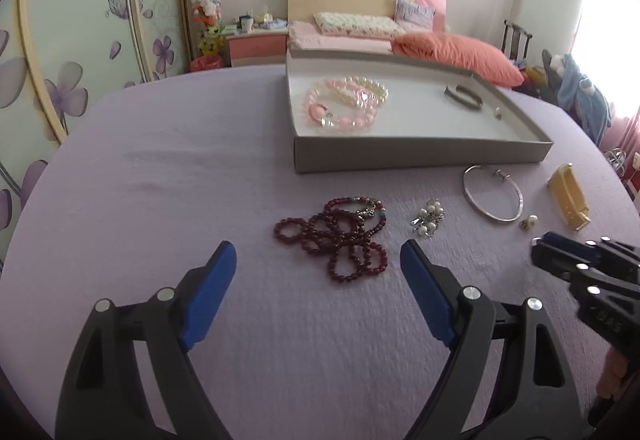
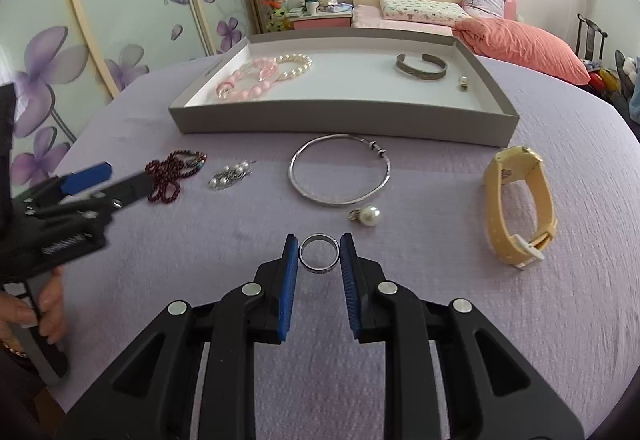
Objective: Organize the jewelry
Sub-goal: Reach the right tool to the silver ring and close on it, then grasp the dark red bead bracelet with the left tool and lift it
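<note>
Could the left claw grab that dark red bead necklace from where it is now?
Probably yes. The left claw is open, and the dark red bead necklace lies loose on the purple cloth just ahead of its fingertips, with nothing between them. The pearl cluster sits off to the side.

Both wrist views low over purple table (image 1: 160, 168), facing bed (image 1: 360, 36). Left view set left, near red beads (image 1: 336, 240); right view nearer bangle (image 2: 340, 170). Shared: tray (image 2: 344, 116), jewelry.
</note>
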The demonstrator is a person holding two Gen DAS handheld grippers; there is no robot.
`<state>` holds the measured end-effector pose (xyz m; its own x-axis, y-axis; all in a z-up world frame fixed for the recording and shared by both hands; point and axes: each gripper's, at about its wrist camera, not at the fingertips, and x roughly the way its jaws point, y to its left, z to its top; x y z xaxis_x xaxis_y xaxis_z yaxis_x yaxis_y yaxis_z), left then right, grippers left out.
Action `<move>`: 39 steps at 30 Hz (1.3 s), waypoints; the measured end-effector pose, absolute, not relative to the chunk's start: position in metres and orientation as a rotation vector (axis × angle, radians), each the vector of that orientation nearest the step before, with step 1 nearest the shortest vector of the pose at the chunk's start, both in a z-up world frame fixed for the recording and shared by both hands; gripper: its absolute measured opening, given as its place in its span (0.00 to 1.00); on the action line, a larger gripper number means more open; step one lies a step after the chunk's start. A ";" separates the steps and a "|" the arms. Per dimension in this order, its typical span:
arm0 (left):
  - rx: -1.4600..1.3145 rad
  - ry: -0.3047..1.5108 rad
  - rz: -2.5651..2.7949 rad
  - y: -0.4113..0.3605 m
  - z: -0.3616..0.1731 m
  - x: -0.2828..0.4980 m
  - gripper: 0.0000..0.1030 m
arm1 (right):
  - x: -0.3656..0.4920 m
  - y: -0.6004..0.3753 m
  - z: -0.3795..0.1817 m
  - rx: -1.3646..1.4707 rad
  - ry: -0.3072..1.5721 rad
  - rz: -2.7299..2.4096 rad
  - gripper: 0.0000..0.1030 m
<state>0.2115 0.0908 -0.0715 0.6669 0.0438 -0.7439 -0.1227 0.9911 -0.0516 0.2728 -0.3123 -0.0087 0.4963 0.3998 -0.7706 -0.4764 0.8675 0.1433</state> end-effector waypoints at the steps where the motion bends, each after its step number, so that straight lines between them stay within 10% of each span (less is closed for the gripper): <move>1: -0.102 0.848 0.097 0.090 -0.074 0.216 0.82 | 0.274 -0.313 -0.008 -0.089 0.907 0.532 0.22; 21: -0.059 0.911 0.152 0.071 -0.085 0.247 0.58 | 0.284 -0.313 -0.003 -0.051 0.911 0.562 0.22; 28: 0.016 0.908 0.122 0.050 -0.082 0.244 0.12 | 0.283 -0.315 -0.002 -0.040 0.914 0.575 0.22; 39: -0.060 0.869 0.068 0.066 -0.075 0.224 0.10 | 0.281 -0.323 0.013 -0.023 0.876 0.589 0.22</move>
